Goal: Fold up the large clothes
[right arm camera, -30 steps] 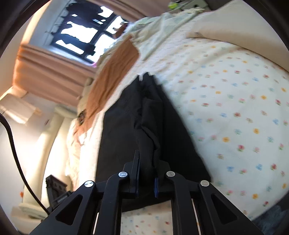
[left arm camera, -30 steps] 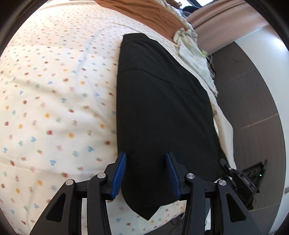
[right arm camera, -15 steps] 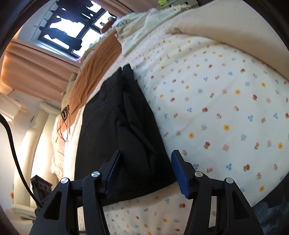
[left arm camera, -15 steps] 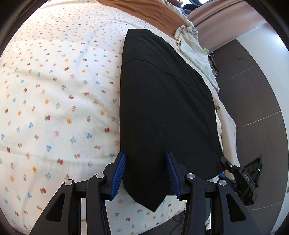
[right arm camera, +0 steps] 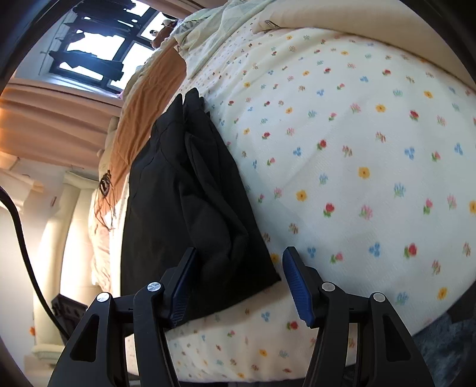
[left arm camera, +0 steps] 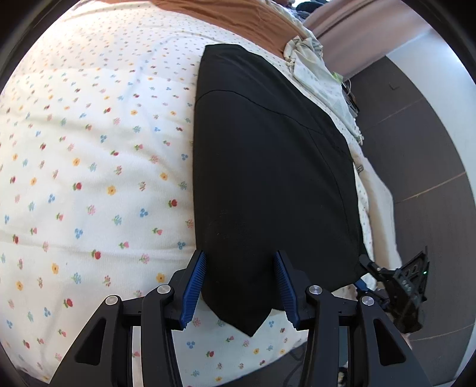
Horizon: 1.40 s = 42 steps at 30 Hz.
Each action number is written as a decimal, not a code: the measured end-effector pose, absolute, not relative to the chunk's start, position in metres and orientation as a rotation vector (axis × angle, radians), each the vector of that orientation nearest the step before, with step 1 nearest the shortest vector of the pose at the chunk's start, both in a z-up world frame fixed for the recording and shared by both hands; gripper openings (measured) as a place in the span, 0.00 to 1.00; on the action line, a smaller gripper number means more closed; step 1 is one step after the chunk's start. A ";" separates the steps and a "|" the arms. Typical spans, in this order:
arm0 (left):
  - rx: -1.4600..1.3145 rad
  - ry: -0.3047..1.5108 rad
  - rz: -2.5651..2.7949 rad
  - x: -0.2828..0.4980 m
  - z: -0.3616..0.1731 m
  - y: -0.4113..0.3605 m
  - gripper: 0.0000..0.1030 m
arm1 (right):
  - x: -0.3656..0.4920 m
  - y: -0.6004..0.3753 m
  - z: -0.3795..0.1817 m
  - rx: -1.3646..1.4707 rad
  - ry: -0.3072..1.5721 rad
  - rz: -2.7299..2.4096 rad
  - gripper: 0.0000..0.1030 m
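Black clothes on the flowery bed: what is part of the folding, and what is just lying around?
For the folding:
- black garment, lying on the bed
- left tool, open over its near end
- right tool, open at its near corner

Just lying about:
- orange blanket
- pale patterned cloth
- flowery bedsheet
- curtain

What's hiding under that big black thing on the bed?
The folded black garment lies flat on the flowery white bedspread, which shows all around it. Whatever sits directly beneath the cloth, and between its folded layers, is covered and cannot be seen.
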<state>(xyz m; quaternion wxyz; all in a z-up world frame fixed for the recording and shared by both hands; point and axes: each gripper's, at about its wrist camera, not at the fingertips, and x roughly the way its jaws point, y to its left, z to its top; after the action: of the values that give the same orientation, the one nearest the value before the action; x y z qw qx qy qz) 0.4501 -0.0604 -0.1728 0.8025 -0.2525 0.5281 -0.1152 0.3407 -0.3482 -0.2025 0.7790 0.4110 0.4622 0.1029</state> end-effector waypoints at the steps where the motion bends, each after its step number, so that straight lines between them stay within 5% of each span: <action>1: -0.515 1.128 -0.244 0.452 -0.172 -0.065 0.46 | 0.341 -0.349 -0.206 0.919 1.000 0.224 0.57; 3: -0.478 1.122 -0.248 0.455 -0.169 -0.072 0.46 | 0.345 -0.349 -0.208 0.939 0.990 0.247 0.55; 5: -0.437 1.109 -0.255 0.456 -0.165 -0.079 0.35 | 0.347 -0.347 -0.207 0.941 0.972 0.264 0.26; 8: -0.374 1.085 -0.258 0.453 -0.159 -0.084 0.24 | 0.342 -0.342 -0.198 0.932 0.936 0.289 0.17; 32: -0.314 1.134 -0.319 0.364 -0.148 -0.053 0.24 | 0.253 -0.313 -0.186 0.800 1.058 0.448 0.16; 36: -0.370 1.198 -0.318 0.369 -0.156 -0.042 0.37 | 0.260 -0.318 -0.184 0.720 1.092 0.403 0.37; 38: -0.416 1.207 -0.321 0.372 -0.157 -0.034 0.43 | 0.267 -0.322 -0.181 0.697 1.089 0.380 0.59; 42: -0.459 1.174 -0.291 0.387 -0.154 -0.023 0.57 | 0.289 -0.335 -0.175 0.699 1.071 0.371 0.65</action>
<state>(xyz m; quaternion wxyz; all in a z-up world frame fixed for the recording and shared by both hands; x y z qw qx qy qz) 0.3869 -0.0232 -0.1537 0.7981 -0.2138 0.5467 -0.1355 0.2887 -0.3349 -0.1755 0.7864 0.3241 0.4970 0.1721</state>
